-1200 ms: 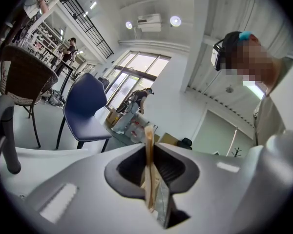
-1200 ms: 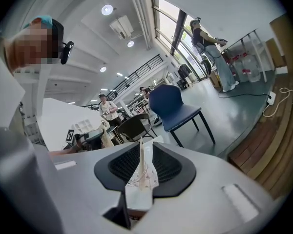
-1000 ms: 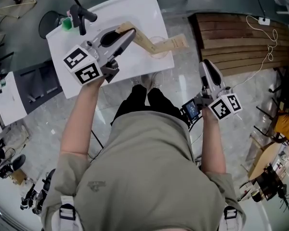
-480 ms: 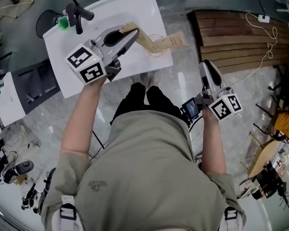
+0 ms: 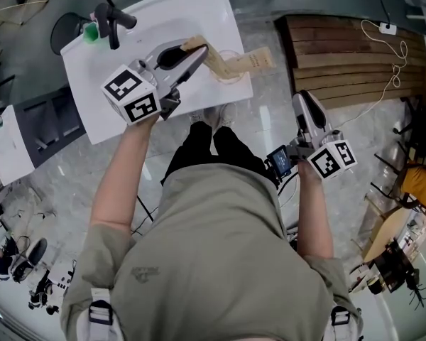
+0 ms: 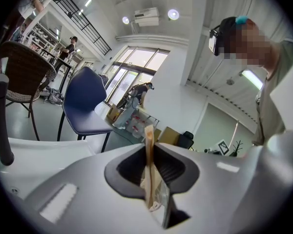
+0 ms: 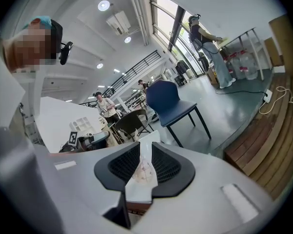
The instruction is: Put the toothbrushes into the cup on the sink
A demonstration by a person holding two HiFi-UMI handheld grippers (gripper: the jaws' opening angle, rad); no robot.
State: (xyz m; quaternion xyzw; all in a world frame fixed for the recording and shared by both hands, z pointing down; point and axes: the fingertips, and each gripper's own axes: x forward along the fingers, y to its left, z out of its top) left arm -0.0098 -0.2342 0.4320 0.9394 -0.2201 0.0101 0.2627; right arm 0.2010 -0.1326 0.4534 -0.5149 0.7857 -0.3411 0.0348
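Sink (image 5: 92, 84), far left corner: black faucet (image 5: 112, 21). A green item (image 5: 91, 33) sits just beside it, too small to identify.

Left gripper (image 5: 193, 54) is over the middle of the sink. Its jaws are narrow, clamped on a tan packet (image 5: 211, 61). The contents cannot be seen, and the near end is buried between the pads.

Cup (image 5: 229, 75) stands at the sink's right edge. It is clear and the rim is hard to trace. I cannot tell whether the held packet touches it. A second tan packet (image 5: 254, 60) leans out of it, overhanging the edge.

The person's torso (image 5: 220, 247) blocks the floor below.

Right gripper (image 5: 305, 105) is off the sink and well apart from it. Its jaws are narrow, closed on a white packet (image 7: 142, 174) with faint print. The packet cannot be made out from the head view.

Far right: wooden decking (image 5: 341, 55) and a white cable (image 5: 394, 77), both cut off by the frame.
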